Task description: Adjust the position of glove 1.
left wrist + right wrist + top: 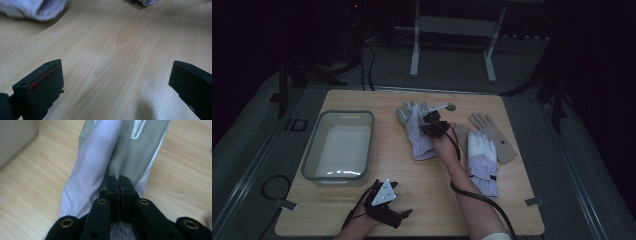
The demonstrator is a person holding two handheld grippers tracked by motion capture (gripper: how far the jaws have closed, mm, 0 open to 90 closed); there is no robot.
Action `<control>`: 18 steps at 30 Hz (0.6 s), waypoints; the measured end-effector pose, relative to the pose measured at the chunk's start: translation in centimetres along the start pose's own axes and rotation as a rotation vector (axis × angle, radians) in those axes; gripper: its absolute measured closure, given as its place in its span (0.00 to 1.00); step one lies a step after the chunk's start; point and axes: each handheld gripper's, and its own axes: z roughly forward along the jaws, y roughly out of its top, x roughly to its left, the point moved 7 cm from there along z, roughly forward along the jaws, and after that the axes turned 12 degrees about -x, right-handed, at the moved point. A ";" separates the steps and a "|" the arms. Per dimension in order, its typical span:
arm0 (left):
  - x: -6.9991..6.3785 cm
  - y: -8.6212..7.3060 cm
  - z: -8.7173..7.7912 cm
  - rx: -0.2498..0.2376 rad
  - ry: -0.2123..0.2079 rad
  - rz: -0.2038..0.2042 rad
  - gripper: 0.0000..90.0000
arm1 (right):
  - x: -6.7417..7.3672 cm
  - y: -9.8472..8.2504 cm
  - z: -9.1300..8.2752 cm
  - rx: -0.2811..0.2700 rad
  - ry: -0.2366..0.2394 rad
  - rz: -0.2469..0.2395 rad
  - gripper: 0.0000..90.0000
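Your right gripper (119,185) has its jaws pinched together on the cuff of a glove (416,131) lying mid-table, right of the bin (338,145). Your left gripper (384,202) rests near the table's (120,50) front edge, jaws wide apart and empty. The bin looks empty, and two more gloves (484,157) lie to the right, so the sorting seems barely begun.

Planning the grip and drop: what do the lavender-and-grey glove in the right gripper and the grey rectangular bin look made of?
The lavender-and-grey glove looks like soft matte fabric, with a fine textured weave on its grey panel. The grey rectangular bin looks like smooth plastic, probably translucent, with glossy highlights inside.
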 end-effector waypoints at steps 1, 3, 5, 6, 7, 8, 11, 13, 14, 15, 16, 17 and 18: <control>0.0 0.0 0.0 0.000 0.002 0.001 0.00 | 0.0 0.3 -0.5 -0.011 0.000 0.023 0.97; 0.0 0.0 0.0 0.000 0.003 0.002 0.00 | 0.0 0.7 -1.6 -0.031 -0.009 0.051 0.97; 0.0 0.0 0.0 0.000 0.004 0.001 0.00 | -0.1 0.9 -2.7 -0.048 -0.027 0.083 0.97; 0.0 0.0 0.0 0.000 0.005 0.001 0.00 | -0.1 0.9 -2.7 -0.048 -0.027 0.083 0.97; 0.0 0.0 0.0 0.001 0.005 0.002 0.00 | 0.0 1.0 -3.3 -0.056 -0.037 0.098 0.97; 0.0 0.0 0.0 0.001 0.005 0.001 0.00 | 0.3 0.9 -4.3 -0.071 -0.055 0.098 0.97; 0.0 0.0 0.0 0.003 0.006 0.001 0.00 | 0.7 0.7 -5.1 -0.082 -0.051 0.105 0.97; 0.0 0.0 0.0 0.005 0.007 0.004 0.00 | 1.1 0.4 -6.4 -0.105 -0.064 0.100 0.97; 0.0 0.0 0.0 0.005 0.007 0.004 0.00 | 1.1 0.4 -6.4 -0.105 -0.064 0.100 0.97; 0.0 0.0 0.0 0.002 0.008 0.002 0.00 | 1.1 0.2 -7.3 -0.119 -0.082 0.109 0.97; 0.0 0.0 0.0 0.003 0.009 0.003 0.00 | 1.1 0.0 -7.8 -0.126 -0.087 0.123 0.97; 0.0 0.0 0.0 0.004 0.009 0.002 0.00 | 1.1 0.0 -7.8 -0.126 -0.087 0.123 0.97; 0.0 0.0 0.0 0.004 0.009 0.001 0.00 | 1.0 -0.3 -8.2 -0.135 -0.099 0.132 0.97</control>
